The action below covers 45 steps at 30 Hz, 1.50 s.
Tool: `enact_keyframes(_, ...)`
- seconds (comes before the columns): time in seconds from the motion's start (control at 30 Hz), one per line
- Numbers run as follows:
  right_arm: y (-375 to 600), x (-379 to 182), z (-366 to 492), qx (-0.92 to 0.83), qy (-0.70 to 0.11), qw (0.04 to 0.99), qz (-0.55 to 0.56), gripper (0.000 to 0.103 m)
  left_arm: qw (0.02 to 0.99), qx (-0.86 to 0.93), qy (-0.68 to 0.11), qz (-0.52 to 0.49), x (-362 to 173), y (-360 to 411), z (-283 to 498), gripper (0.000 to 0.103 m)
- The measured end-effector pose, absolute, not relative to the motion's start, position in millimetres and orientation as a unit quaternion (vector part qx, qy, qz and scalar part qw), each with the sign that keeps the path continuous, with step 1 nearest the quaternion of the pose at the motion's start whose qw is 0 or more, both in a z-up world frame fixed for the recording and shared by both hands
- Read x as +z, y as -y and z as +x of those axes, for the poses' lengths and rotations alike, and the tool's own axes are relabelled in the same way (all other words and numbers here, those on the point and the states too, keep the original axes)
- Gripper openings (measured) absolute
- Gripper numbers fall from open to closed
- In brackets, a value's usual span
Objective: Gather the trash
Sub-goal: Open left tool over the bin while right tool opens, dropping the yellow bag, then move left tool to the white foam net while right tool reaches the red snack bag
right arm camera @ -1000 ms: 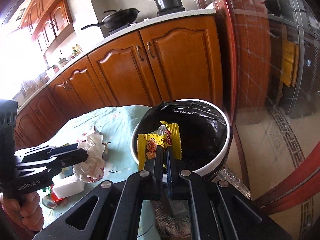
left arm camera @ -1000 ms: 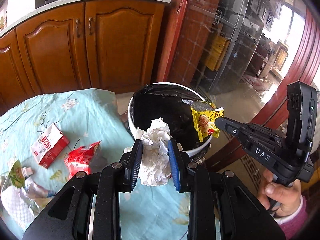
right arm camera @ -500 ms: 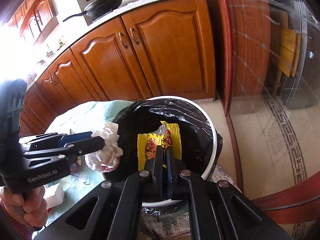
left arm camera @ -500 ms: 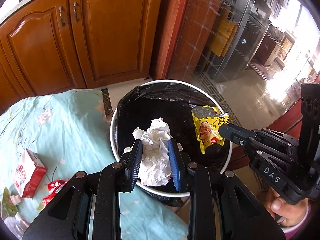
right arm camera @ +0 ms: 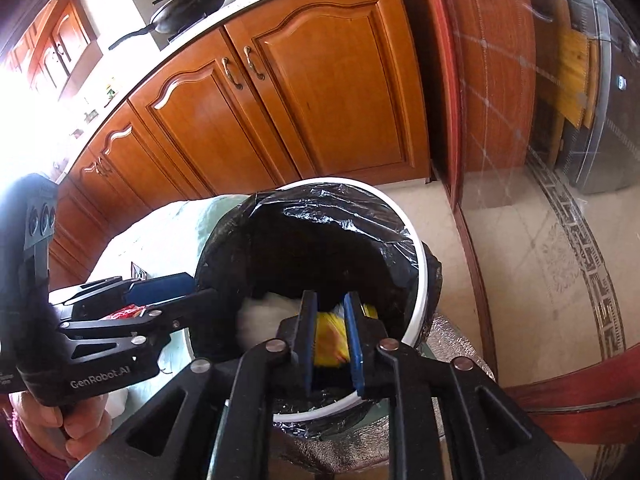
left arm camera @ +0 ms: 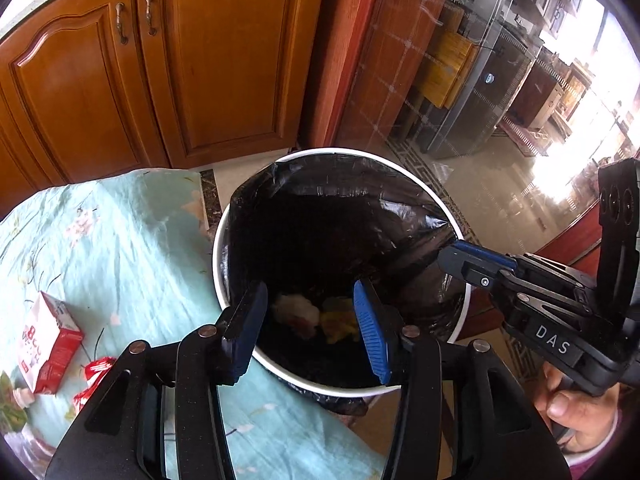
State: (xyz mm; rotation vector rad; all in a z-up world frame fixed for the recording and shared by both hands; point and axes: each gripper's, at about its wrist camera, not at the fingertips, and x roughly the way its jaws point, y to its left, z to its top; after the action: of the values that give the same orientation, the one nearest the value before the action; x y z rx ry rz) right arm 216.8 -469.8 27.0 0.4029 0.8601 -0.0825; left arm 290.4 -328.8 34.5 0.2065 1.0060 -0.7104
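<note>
A white bin [left arm camera: 218, 248] lined with a black bag stands beside the table. My left gripper [left arm camera: 310, 328] is open and empty above its mouth. The crumpled white tissue [left arm camera: 296, 309] and the yellow snack wrapper [left arm camera: 340, 320] lie at the bin's bottom. My right gripper [right arm camera: 330, 338] is open over the bin [right arm camera: 418, 276]; the yellow wrapper [right arm camera: 330, 330] shows blurred between its fingers, below them, with the white tissue [right arm camera: 260, 318] to its left. The right gripper also shows in the left wrist view [left arm camera: 472, 260].
A teal flowered tablecloth [left arm camera: 120, 248] covers the table left of the bin. On it lie a red-and-white carton [left arm camera: 46, 340], a red wrapper [left arm camera: 94, 376] and more litter at the left edge. Wooden cabinets [left arm camera: 180, 60] stand behind; a glass door is to the right.
Both grippers moved over the bin and opened. The tissue dropped from the left gripper and the yellow wrapper from the right; both now lie in the bin.
</note>
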Motion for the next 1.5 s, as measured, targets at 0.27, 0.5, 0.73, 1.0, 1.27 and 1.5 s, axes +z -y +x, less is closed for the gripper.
enact_keyframes(0.27,453.4,37.0,190.8,-0.021,-0.375,0.899,0.224,0.051,0.837,-0.317,-0.443,0.053,49.0,270.8,262.6,0.045)
enact_keyframes(0.5,414.1,41.7,167.3,0.012,-0.34,0.907,0.248,0.071,0.864,-0.278,-0.42,0.001,58.6,192.0,230.8,0.045)
enact_keyframes(0.73,367.9,47.7,159.5,0.048,-0.334,0.909,0.246,0.072,0.884,-0.222,-0.407,-0.057,60.5,114.9,205.5,0.045)
enact_keyframes(1.0,314.6,41.0,164.1,0.081,-0.351,0.907,0.219,0.076,0.896,-0.18,-0.397,-0.085,58.3,57.1,188.9,0.045)
enact_keyframes(1.27,282.2,32.6,174.7,0.1,-0.366,0.903,0.201,0.076,0.903,-0.147,-0.393,-0.094,48.6,11.0,183.4,0.05)
enact_keyframes(1.5,268.4,26.4,193.7,0.106,-0.372,0.9,0.201,0.076,0.9,-0.127,-0.406,-0.09,40.4,-0.6,198.1,0.05)
